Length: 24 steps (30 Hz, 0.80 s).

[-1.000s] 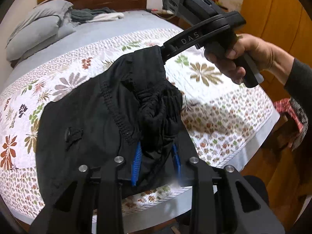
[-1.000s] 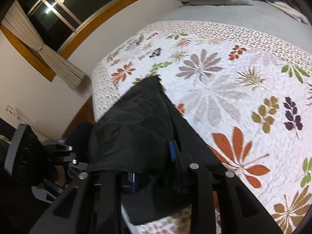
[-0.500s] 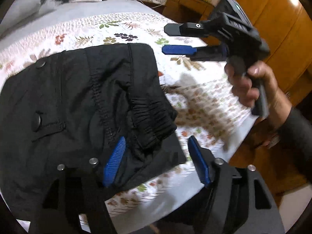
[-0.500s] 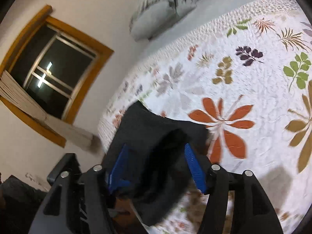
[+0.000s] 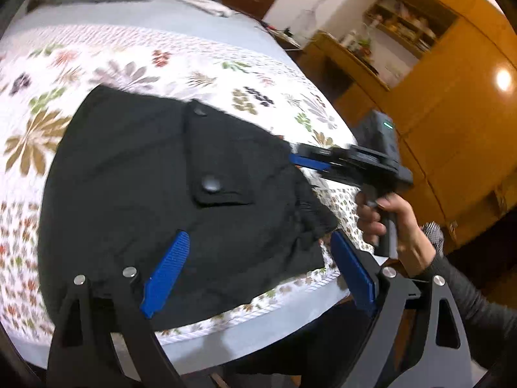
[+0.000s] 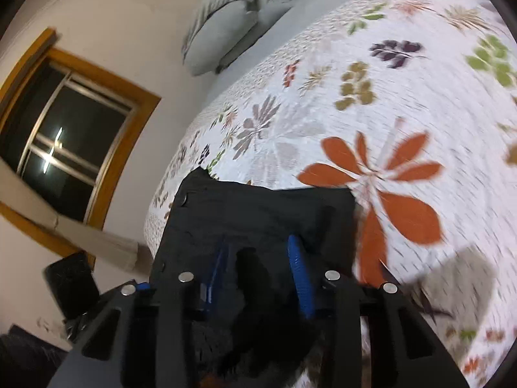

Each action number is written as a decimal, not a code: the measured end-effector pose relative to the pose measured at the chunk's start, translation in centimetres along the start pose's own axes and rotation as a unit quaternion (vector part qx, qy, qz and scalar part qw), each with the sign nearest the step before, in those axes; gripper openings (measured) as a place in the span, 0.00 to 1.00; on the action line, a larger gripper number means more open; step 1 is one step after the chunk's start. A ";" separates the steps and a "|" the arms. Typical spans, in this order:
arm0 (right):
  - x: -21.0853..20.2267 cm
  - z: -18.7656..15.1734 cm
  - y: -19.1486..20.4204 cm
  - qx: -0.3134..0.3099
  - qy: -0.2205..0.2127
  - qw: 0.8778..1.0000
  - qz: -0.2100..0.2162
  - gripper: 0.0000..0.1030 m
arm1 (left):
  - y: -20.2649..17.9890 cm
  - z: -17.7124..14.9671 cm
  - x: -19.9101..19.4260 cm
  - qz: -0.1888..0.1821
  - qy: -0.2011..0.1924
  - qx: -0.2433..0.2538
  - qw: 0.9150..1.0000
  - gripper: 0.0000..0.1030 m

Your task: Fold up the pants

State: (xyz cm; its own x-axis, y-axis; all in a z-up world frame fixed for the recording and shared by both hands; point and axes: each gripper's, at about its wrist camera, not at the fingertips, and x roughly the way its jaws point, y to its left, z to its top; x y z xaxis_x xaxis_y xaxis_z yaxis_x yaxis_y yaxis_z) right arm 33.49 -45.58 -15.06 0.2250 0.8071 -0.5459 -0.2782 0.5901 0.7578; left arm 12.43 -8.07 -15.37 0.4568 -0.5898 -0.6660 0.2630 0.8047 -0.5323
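The black pants (image 5: 155, 174) lie folded and flat on the floral bedspread (image 5: 135, 61) near the bed's front edge, with a buttoned pocket flap on top. My left gripper (image 5: 258, 265) is open, its blue pads above the near edge of the pants and holding nothing. My right gripper (image 6: 260, 268) shows in the left wrist view (image 5: 310, 161) at the pants' right edge. In the right wrist view its blue pads (image 6: 299, 268) stand partly apart over the black pants (image 6: 258, 213), with cloth bunched between them; whether it grips is unclear.
Grey pillows (image 6: 232, 16) and loose clothes lie at the head of the bed. A wooden wardrobe (image 5: 452, 103) and shelves stand to the right. A window (image 6: 64, 142) with a curtain is on the left wall. The bed edge (image 5: 258, 333) is just below the pants.
Both grippers let go of the raised pants. The pants dropped flat onto the bed. My left gripper opened wide and drew back; my right gripper came down to the pants' edge.
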 end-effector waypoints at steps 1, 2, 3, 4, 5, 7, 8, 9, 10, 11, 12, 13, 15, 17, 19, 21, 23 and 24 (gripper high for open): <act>-0.8 -0.3 0.6 -0.007 -0.011 1.000 -0.004 0.43 | 0.5 -0.1 -0.4 -0.002 -0.004 -0.006 1.000 0.86; -1.8 -0.7 1.5 -0.017 -0.025 1.000 -0.005 0.48 | 1.0 -0.2 -0.8 -0.003 -0.009 -0.012 1.000 0.86; -3.1 -1.4 2.9 -0.028 -0.042 0.999 0.001 0.48 | 1.4 -0.1 -1.3 -0.004 -0.014 -0.015 1.000 0.86; -3.9 -2.0 4.1 -0.037 -0.051 0.998 0.010 0.48 | 1.7 -0.2 -1.8 -0.002 -0.019 -0.019 1.000 0.86; -4.5 -3.2 5.8 -0.049 -0.056 0.997 0.030 0.49 | 2.1 -0.2 -2.2 0.001 -0.021 -0.021 1.000 0.87; -4.4 -5.2 7.7 -0.064 -0.046 0.996 0.046 0.49 | 2.8 -0.3 -2.8 0.016 -0.025 -0.021 0.999 0.87; -4.2 -6.2 8.3 -0.068 -0.039 0.996 0.050 0.49 | 2.9 -0.5 -3.2 0.024 -0.024 -0.017 0.999 0.87; -3.5 -7.4 8.8 -0.070 -0.027 0.996 0.047 0.49 | 2.8 -0.5 -3.4 0.025 -0.025 -0.013 0.999 0.87; -2.8 -8.4 8.9 -0.070 -0.014 0.996 0.047 0.49 | 2.9 -0.8 -3.7 0.025 -0.025 -0.010 0.999 0.87; -2.3 -9.0 8.6 -0.065 -0.006 0.997 0.045 0.49 | 3.1 -1.1 -4.1 0.027 -0.025 -0.008 0.999 0.87; -1.6 -9.6 7.9 -0.057 0.004 0.998 0.031 0.48 | 3.3 -1.3 -4.3 0.028 -0.023 -0.007 0.999 0.87; -1.3 -10.0 6.8 -0.050 0.005 0.999 0.009 0.42 | 3.5 -1.4 -4.3 0.031 -0.020 -0.006 0.999 0.88; -1.2 -10.3 4.5 -0.024 0.006 1.000 0.001 0.22 | 4.5 -1.6 -4.3 0.035 -0.011 -0.010 0.999 0.88; -1.1 -10.4 3.1 -0.007 0.011 1.000 -0.012 0.06 | 5.5 -1.7 -4.6 0.033 -0.005 -0.020 0.999 0.88; -1.5 -10.2 3.6 -0.005 0.014 1.000 -0.014 0.09 | 6.3 -1.4 -5.1 0.027 -0.004 -0.027 0.999 0.88; -3.1 -9.3 5.2 -0.019 -0.006 1.000 -0.010 0.20 | 7.3 -0.7 -5.9 0.024 -0.011 -0.031 0.999 0.88; -4.3 -7.7 6.6 -0.023 -0.035 0.999 0.003 0.37 | 8.5 0.0 -6.5 0.015 -0.017 -0.044 0.999 0.89; -4.7 -6.6 7.1 -0.023 -0.053 0.998 0.000 0.45 | 9.2 0.3 -6.7 0.010 -0.018 -0.053 0.998 0.89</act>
State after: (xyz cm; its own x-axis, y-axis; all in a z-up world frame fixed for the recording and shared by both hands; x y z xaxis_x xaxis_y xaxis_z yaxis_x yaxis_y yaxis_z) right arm 24.31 -45.07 -9.51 0.3224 0.8025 -0.5020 -0.3213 0.5916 0.7394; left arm 12.06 3.25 -15.65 0.4911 -0.5701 -0.6586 0.1637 0.8030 -0.5730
